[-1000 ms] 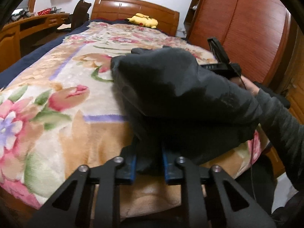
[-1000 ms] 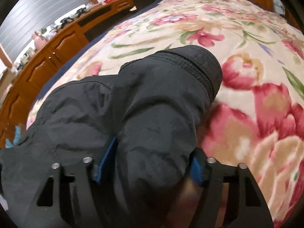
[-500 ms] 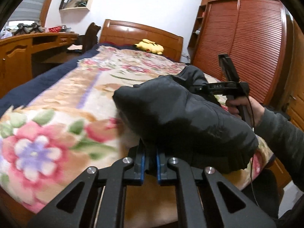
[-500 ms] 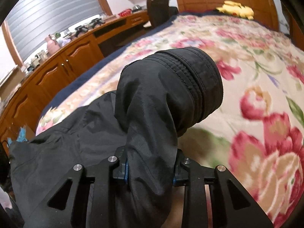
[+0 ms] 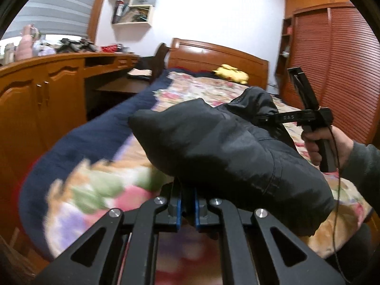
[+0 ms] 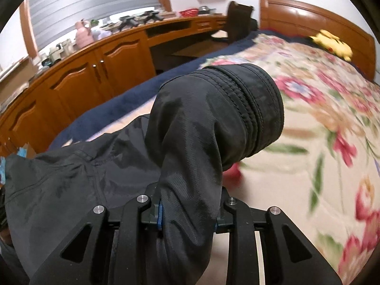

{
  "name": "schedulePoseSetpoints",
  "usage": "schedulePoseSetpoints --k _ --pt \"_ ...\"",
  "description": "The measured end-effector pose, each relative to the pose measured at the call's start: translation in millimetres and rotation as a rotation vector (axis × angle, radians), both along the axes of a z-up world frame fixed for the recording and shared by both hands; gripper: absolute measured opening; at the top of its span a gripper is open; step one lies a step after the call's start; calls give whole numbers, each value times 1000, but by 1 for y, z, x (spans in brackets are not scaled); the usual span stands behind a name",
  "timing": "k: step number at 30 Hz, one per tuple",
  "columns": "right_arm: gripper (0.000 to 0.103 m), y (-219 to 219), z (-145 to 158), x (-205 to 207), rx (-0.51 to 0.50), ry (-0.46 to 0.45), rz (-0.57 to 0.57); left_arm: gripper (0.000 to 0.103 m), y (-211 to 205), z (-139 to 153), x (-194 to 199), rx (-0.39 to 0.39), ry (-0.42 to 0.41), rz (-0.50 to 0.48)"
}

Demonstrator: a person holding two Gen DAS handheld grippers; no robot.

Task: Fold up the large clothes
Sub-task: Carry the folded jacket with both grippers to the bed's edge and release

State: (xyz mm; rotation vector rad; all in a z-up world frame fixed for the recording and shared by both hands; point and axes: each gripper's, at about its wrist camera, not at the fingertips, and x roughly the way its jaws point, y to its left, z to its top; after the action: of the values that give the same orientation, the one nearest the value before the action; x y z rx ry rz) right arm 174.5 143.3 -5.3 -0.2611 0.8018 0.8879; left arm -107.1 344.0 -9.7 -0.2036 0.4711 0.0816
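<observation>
while held above floral bed (image 5: 99, 190), black jacket (image 5: 228, 152) hangs between both tools: left tool (image 5: 188, 210) clamped narrow on fabric fold, right tool (image 6: 188, 216) gripping sleeve near cuff (image 6: 256, 109).

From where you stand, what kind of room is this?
Most likely a home bedroom. A bed with a floral blanket and wooden headboard fills the middle, a louvred wooden wardrobe stands on one side, and a long built-in wooden desk runs under the window blinds.
</observation>
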Motion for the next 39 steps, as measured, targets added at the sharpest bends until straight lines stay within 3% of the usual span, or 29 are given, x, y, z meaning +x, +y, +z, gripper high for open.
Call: schedulePoseSetpoints --k 9,14,17,21,27,32,39 --pt "24 116 -4 -2 15 -24 105 4 87 -13 -16 8 30 174" --pt "24 158 -1 -13 27 -61 153 4 113 -23 -25 10 48 248" --pt "25 173 -9 -19 10 -82 147 5 115 -37 -27 24 101 269" --pt "32 183 -27 -17 -80 -115 88 9 112 -40 -31 18 123 299" --pt "56 166 -32 -16 -143 -158 66 18 101 -26 -41 50 117 316" --pt "61 142 -21 -37 -106 -177 62 25 92 -10 -60 60 99 325" --pt "62 137 -14 -107 -46 -185 218 38 76 21 -79 93 53 334"
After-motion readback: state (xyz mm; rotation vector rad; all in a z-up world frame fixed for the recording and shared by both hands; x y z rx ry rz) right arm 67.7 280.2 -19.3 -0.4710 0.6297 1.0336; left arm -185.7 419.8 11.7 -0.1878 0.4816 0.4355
